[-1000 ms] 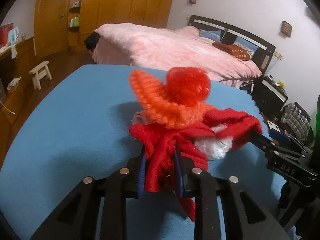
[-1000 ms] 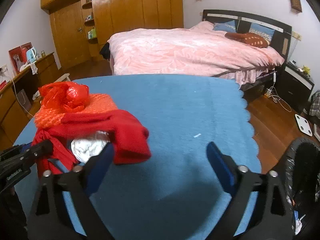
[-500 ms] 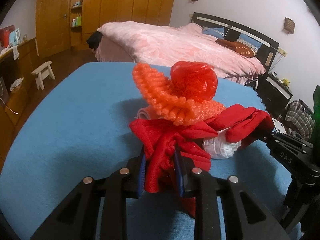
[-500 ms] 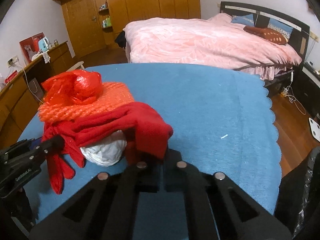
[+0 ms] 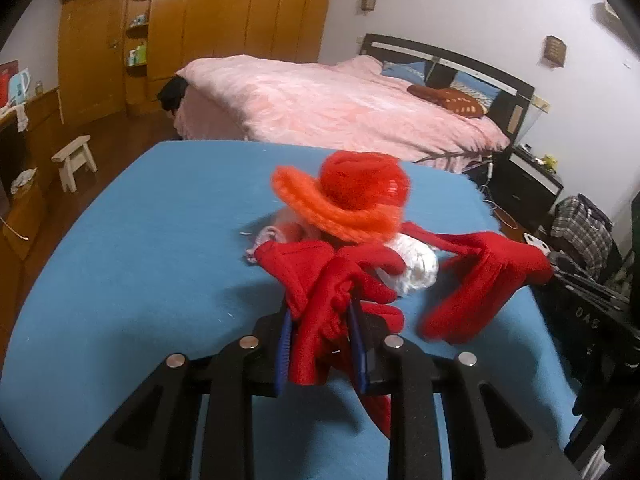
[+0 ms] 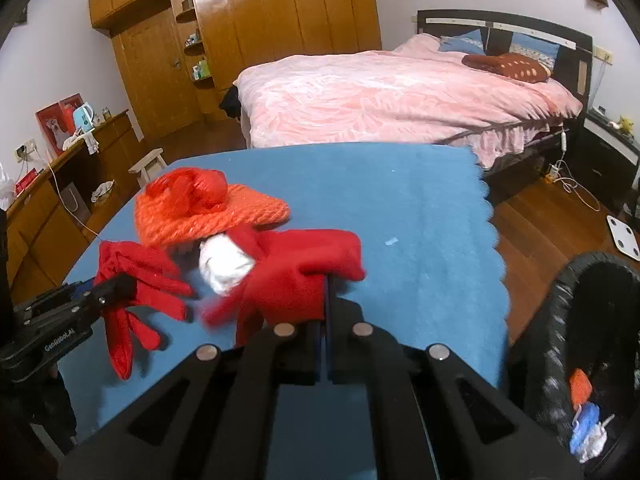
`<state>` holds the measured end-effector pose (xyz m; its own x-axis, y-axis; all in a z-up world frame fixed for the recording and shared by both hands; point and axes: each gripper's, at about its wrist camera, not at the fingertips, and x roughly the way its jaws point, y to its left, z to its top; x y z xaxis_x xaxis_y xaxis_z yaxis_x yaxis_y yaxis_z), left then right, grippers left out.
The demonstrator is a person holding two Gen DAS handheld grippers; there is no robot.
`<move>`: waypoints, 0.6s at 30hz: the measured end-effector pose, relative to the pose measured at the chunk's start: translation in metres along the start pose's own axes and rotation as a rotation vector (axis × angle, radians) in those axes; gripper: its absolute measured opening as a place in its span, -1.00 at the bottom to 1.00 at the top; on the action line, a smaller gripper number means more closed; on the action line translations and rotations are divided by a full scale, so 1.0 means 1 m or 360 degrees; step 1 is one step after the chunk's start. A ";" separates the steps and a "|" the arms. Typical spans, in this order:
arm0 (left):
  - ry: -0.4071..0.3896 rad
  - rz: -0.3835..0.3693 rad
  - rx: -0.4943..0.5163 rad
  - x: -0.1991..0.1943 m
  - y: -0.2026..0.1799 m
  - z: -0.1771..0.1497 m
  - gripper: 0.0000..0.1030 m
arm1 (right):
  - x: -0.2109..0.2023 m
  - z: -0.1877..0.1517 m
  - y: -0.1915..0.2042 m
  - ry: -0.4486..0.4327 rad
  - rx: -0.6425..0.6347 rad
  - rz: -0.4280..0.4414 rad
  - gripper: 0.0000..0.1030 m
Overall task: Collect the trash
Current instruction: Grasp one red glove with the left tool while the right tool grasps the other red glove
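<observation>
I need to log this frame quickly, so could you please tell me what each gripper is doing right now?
Left gripper: closed on one red fabric glove.
Right gripper: closed on the other red fabric glove.

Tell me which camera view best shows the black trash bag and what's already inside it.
The right wrist view. The black trash bag gapes open at the lower right, beside the blue table, with orange, blue and white scraps visible inside. The left wrist view shows no clearly identifiable bag; its right edge holds only dark clutter behind the right gripper.
</observation>
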<state>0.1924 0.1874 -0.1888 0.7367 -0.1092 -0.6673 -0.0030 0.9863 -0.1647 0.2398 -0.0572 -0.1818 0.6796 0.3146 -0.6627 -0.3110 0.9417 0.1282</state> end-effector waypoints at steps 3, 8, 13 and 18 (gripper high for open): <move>-0.0001 -0.0029 0.0021 -0.008 -0.009 -0.005 -0.51 | -0.008 -0.009 -0.002 0.0016 -0.0010 -0.0016 -0.98; 0.0025 -0.0046 0.0050 -0.009 -0.021 -0.014 -0.51 | -0.009 -0.028 -0.006 0.0075 0.0008 -0.0040 -0.91; 0.0052 -0.0042 0.0070 -0.004 -0.028 -0.018 -0.51 | -0.010 -0.043 -0.010 0.0114 0.0033 -0.0050 -0.36; 0.0057 -0.0025 0.0074 -0.002 -0.030 -0.023 -0.51 | -0.026 -0.045 -0.011 0.0044 0.0043 -0.0073 0.35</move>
<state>0.1753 0.1549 -0.1986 0.7115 -0.1282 -0.6908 0.0403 0.9890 -0.1420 0.1953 -0.0811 -0.1996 0.6739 0.2681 -0.6884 -0.2617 0.9581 0.1169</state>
